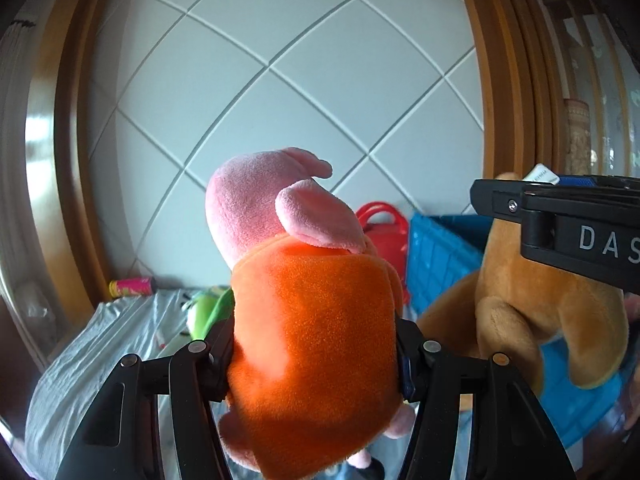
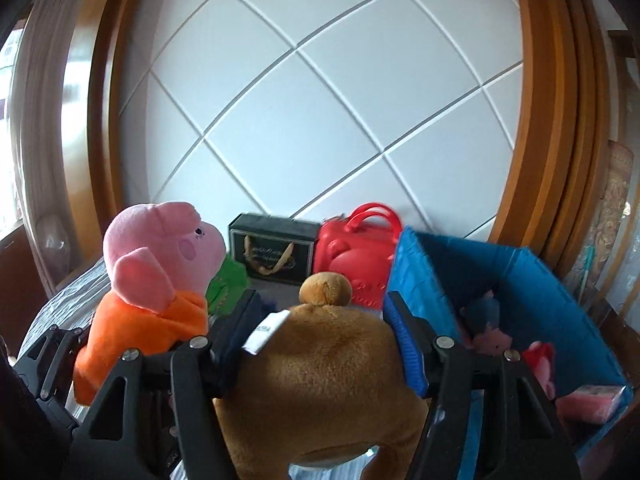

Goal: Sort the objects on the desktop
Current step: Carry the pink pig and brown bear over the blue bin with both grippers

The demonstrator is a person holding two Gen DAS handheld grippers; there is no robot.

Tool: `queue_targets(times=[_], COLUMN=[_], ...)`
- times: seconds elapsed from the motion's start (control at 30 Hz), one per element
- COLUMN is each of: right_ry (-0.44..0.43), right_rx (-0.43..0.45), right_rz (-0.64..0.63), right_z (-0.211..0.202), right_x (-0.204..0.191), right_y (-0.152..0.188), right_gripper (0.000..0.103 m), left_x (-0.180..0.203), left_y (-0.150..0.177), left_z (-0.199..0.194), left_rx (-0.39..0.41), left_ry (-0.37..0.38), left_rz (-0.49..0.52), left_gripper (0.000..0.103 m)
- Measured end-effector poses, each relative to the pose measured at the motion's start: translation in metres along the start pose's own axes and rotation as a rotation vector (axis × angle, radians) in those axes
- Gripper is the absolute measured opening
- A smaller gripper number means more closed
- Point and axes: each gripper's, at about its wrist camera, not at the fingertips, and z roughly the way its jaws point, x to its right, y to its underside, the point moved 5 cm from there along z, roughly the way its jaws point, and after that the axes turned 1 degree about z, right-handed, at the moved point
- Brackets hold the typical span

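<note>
Left tool: clenched on the pink pig plush, black fingers pressing both sides of its orange dress, pink head up and turned away from the left wrist camera, feet dangling below the fingers. Pig raised above the grey-clothed worktop, clear of its surface.

Right tool: clenched on the brown plush, blue-padded fingers squeezing its body, a white label sticking out by the left finger, a rounded brown knob on top. Brown plush likewise held in the air, just left of the blue bin.

Seen from the right wrist: pig plush to the left, beside the brown plush, snout facing right, near but apart. Seen from the left wrist: brown plush at right, pinched by the other tool's black arm marked "DAS".

Inside the blue bin: small pink and red soft toys on the bottom and a pink packet near the front corner.

Behind, against the white diamond-panelled wall: a red plastic case with handles, touching or nearly touching the bin's left wall; a dark box with a ribbon handle to its left; a green plush lying on the worktop in front of that box. Far left on the worktop: a pink and yellow tube on its side.
</note>
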Motion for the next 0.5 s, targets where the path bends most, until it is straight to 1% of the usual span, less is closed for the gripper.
queue_targets(times=[0.03, 0.07, 0.1, 0.17, 0.2, 0.27, 0.33, 0.37, 0.47, 0.5], right_ry=[0.019, 0.049, 0.082, 0.119, 0.135, 0.157, 0.181, 0.183, 0.184, 0.185], right_rx=[0.029, 0.042, 0.051, 0.044, 0.039, 0.019, -0.01, -0.024, -0.064, -0.072], right_rz=[0.003, 0.009, 0.016, 0.064, 0.091, 0.143, 0.189, 0.206, 0.249, 0.262], right_z=[-0.003, -0.004, -0.005, -0.002, 0.0, 0.004, 0.008, 0.009, 0.018, 0.019], right_x=[0.028, 0.056, 0.085, 0.142, 0.17, 0.223, 0.27, 0.286, 0.326, 0.336], right_y=[-0.01, -0.018, -0.026, -0.031, -0.033, -0.025, -0.008, -0.001, 0.022, 0.028], right_gripper=[0.032, 0.024, 0.024, 0.024, 0.024, 0.024, 0.024, 0.024, 0.024, 0.024], left_x=[0.023, 0.046, 0.073, 0.134, 0.162, 0.217, 0.255, 0.272, 0.321, 0.335], left_y=[-0.014, -0.028, -0.042, -0.067, -0.075, -0.083, -0.086, -0.09, -0.099, -0.099], left_z=[0.006, 0.012, 0.02, 0.038, 0.047, 0.065, 0.075, 0.075, 0.078, 0.085], left_rx=[0.011, 0.021, 0.026, 0.026, 0.034, 0.017, -0.02, -0.008, 0.047, 0.025], left_ry=[0.011, 0.023, 0.049, 0.094, 0.1, 0.124, 0.168, 0.19, 0.157, 0.177], left_rz=[-0.003, -0.006, -0.006, -0.001, 0.006, 0.039, 0.046, 0.049, 0.131, 0.144], left_gripper=[0.058, 0.058, 0.058, 0.058, 0.058, 0.058, 0.058, 0.058, 0.059, 0.059])
